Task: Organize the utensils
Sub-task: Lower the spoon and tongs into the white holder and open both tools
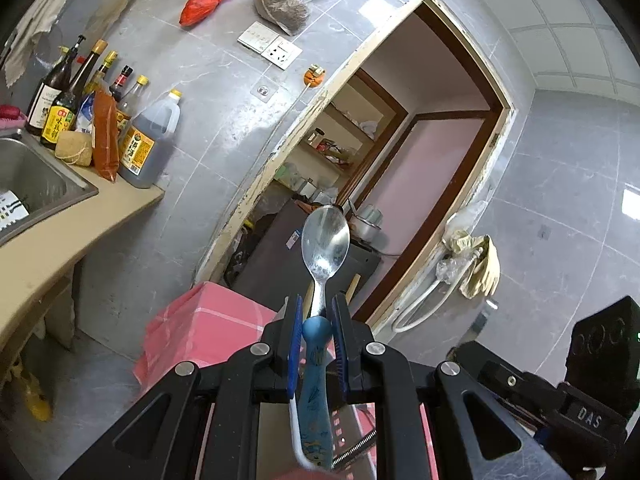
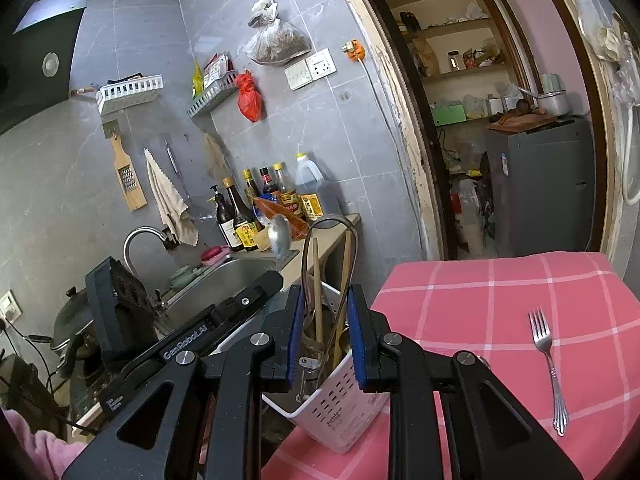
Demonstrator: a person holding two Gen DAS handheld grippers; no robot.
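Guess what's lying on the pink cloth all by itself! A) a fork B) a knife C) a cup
A: a silver fork lies flat on the pink cloth, apart from the white basket.

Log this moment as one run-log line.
left gripper: shut on spoon | right gripper: shut on utensil basket wall | fork: on tablecloth
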